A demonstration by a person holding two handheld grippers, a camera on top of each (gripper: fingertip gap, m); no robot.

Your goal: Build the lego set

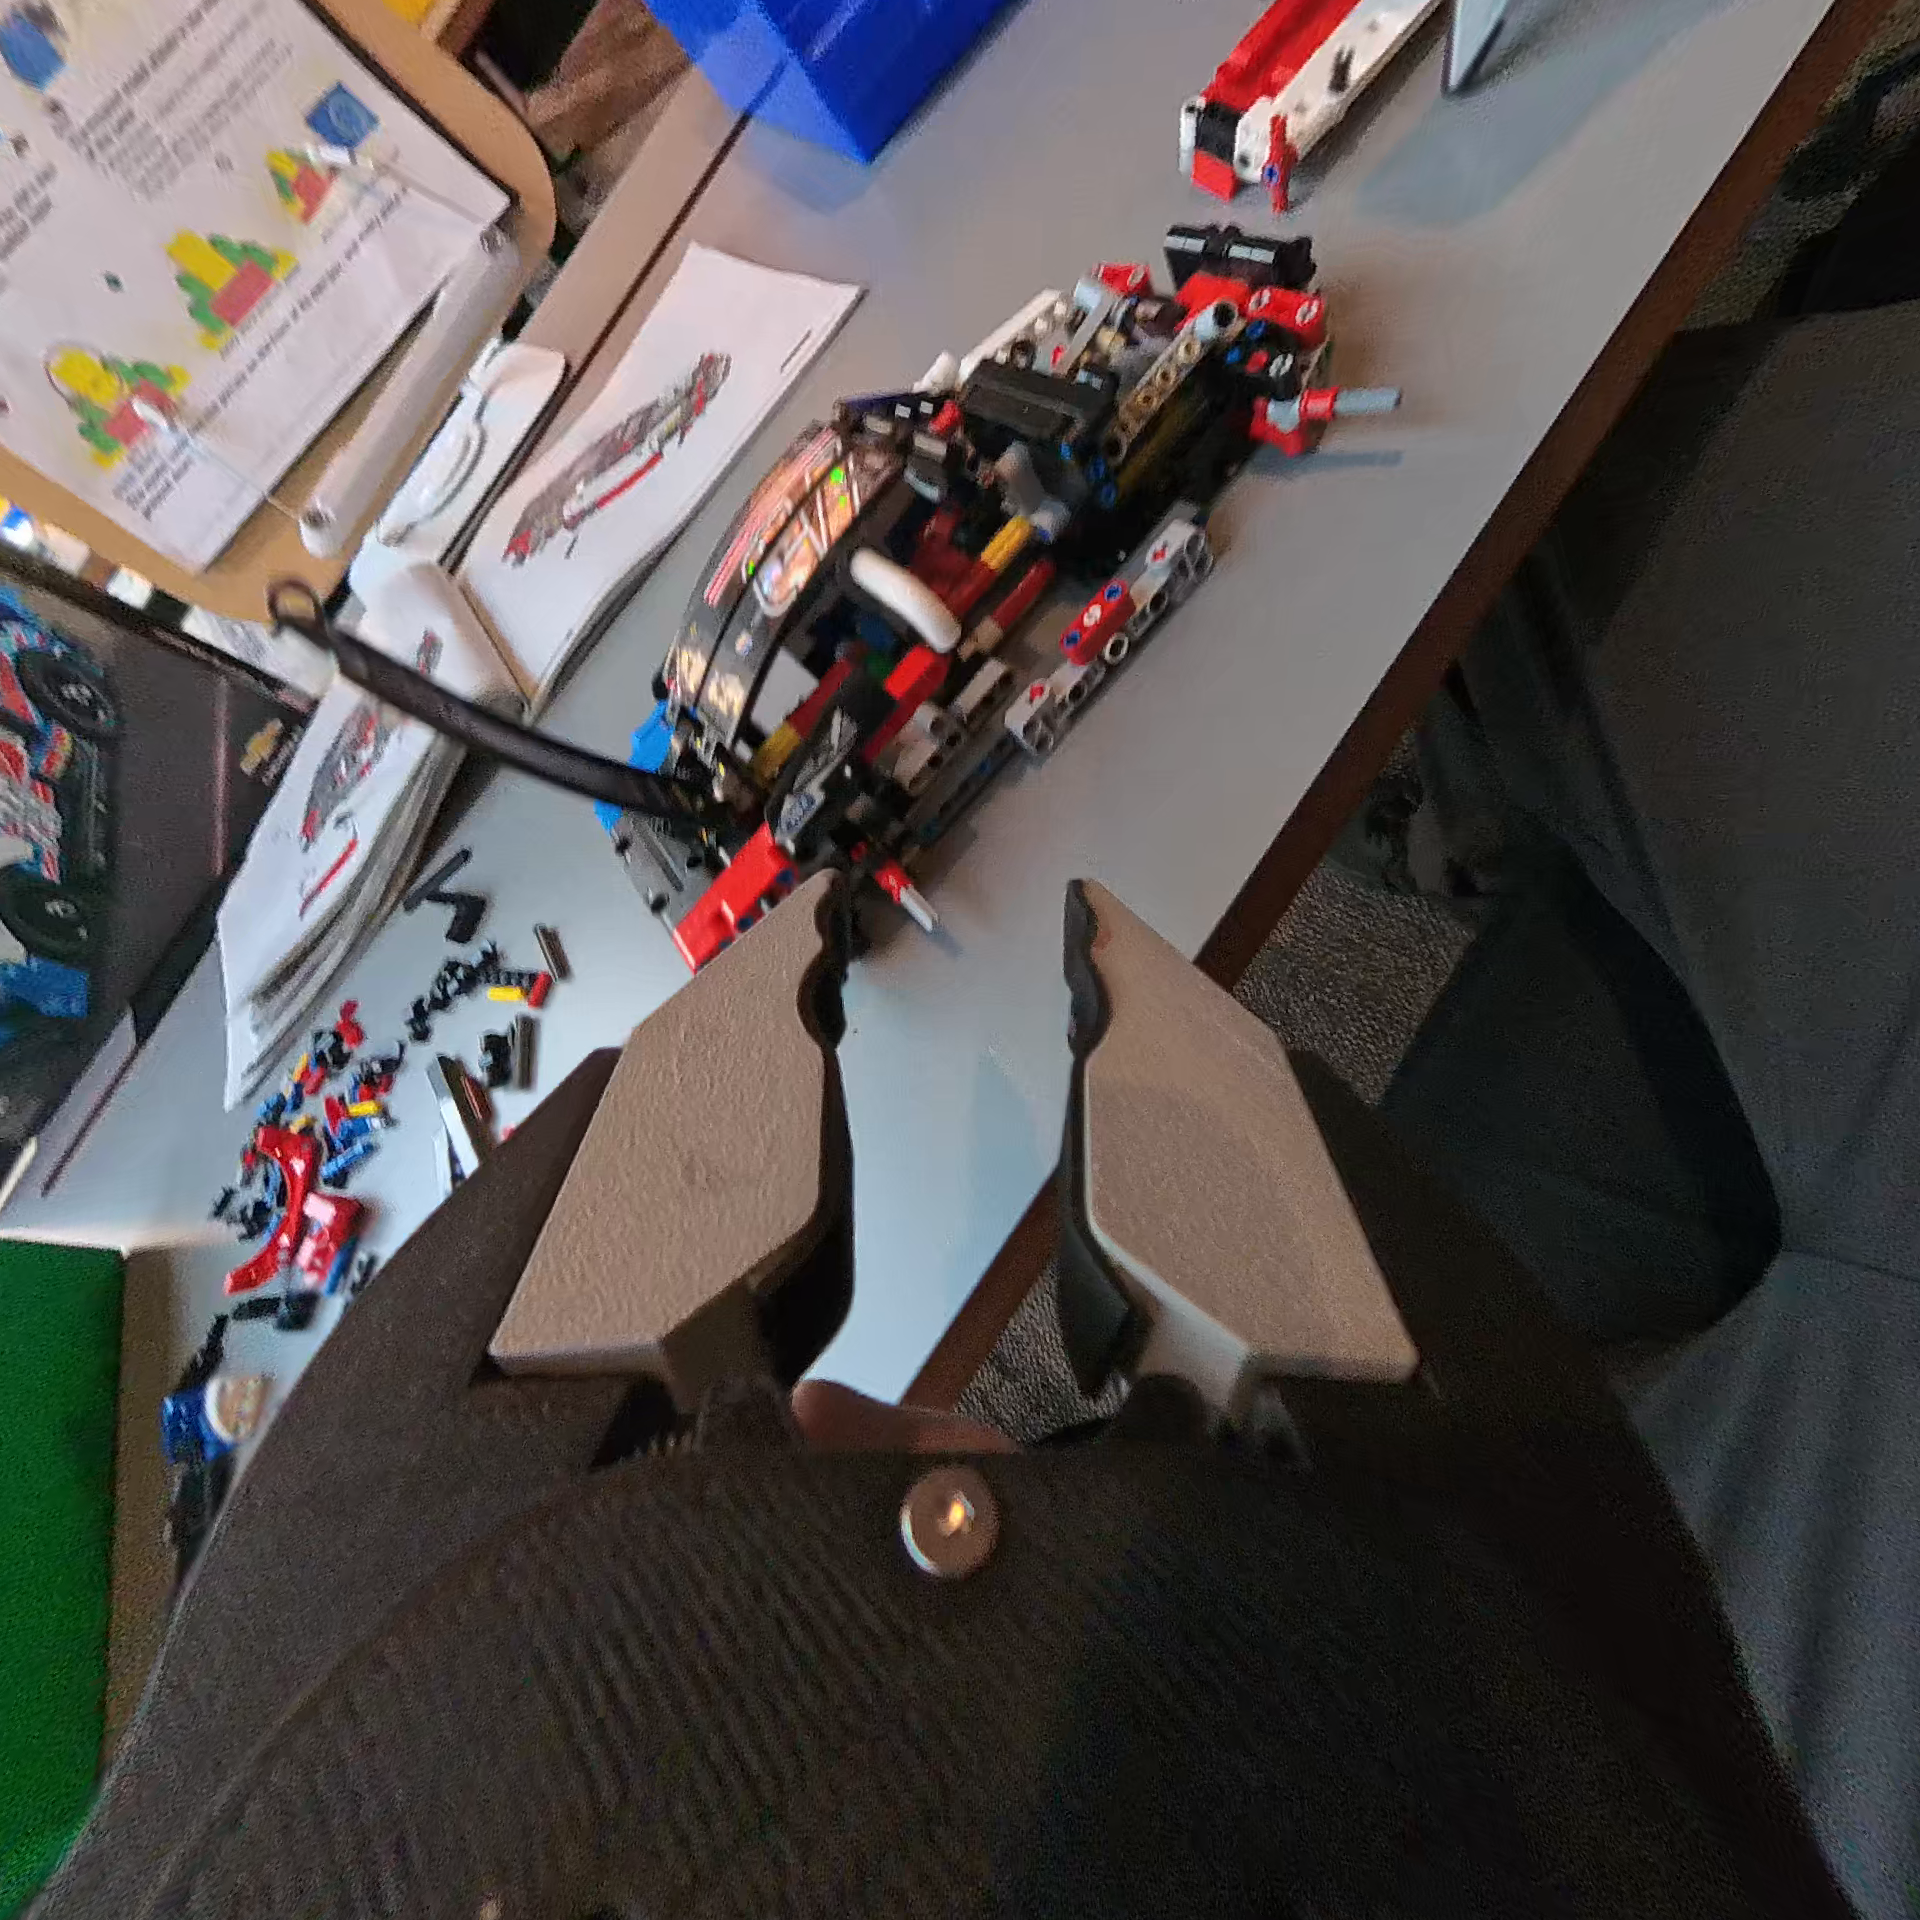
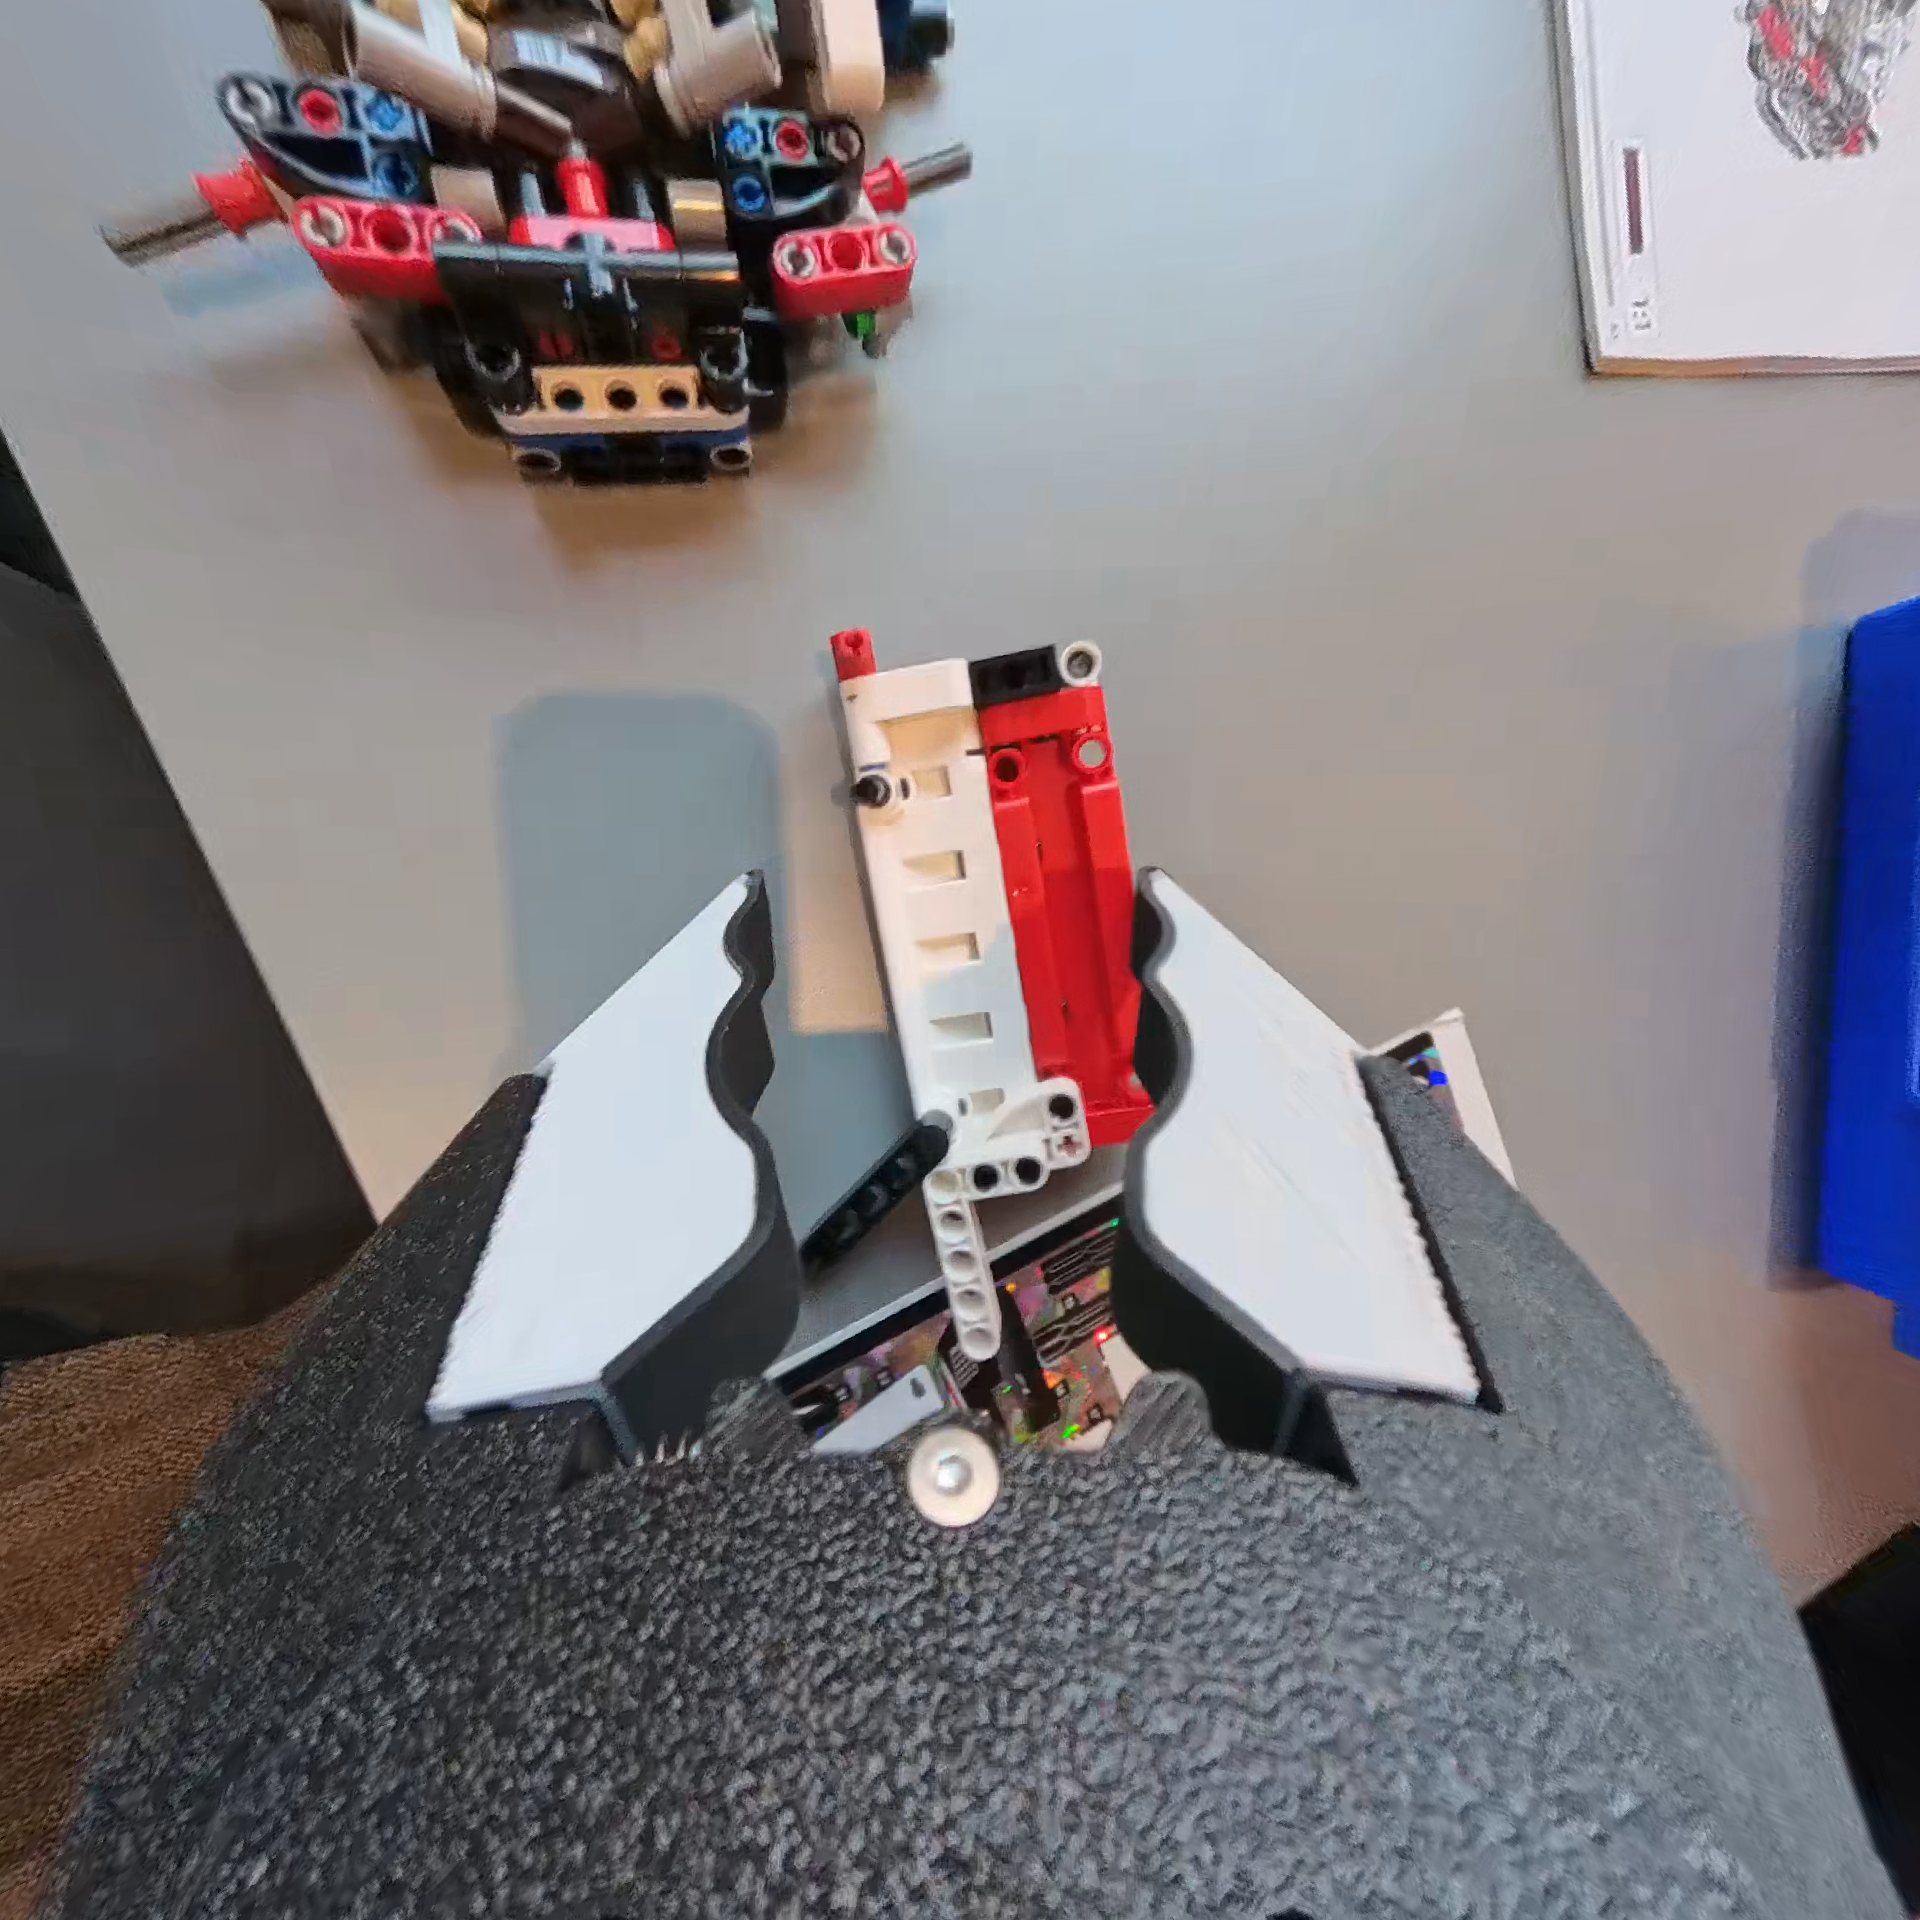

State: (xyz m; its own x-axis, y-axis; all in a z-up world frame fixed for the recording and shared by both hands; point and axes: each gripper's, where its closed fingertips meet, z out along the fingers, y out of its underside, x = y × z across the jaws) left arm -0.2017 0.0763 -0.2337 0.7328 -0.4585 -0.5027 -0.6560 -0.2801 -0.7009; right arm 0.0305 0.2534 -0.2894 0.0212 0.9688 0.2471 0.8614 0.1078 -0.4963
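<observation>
Both my grippers are spread wide, nothing held. Left gripper (image 1: 951,935) hovers over the near edge of the grey table (image 1: 1403,312), tips just short of the half-built lego car (image 1: 966,582). Only the left view shows the car's full length: long axis runs diagonally away from me, red nose near the left fingertips, far end w/ red beams toward upper right. Also only here: loose small parts (image 1: 343,1101) scattered at left, open instruction booklet (image 1: 665,436) beyond them, blue bin (image 1: 831,62) at the back.

Right gripper (image 2: 951,935) sits above a red-and-white panel assembly (image 2: 987,914), which lies flat on the table between the open jaws, not touching that I can tell. Its long axis points nearly straight away from me, leaning slightly left. Right view shows the car end-on, well ahead, plus a shiny sticker sheet (image 2: 1049,1320) under the panel's near end.
</observation>
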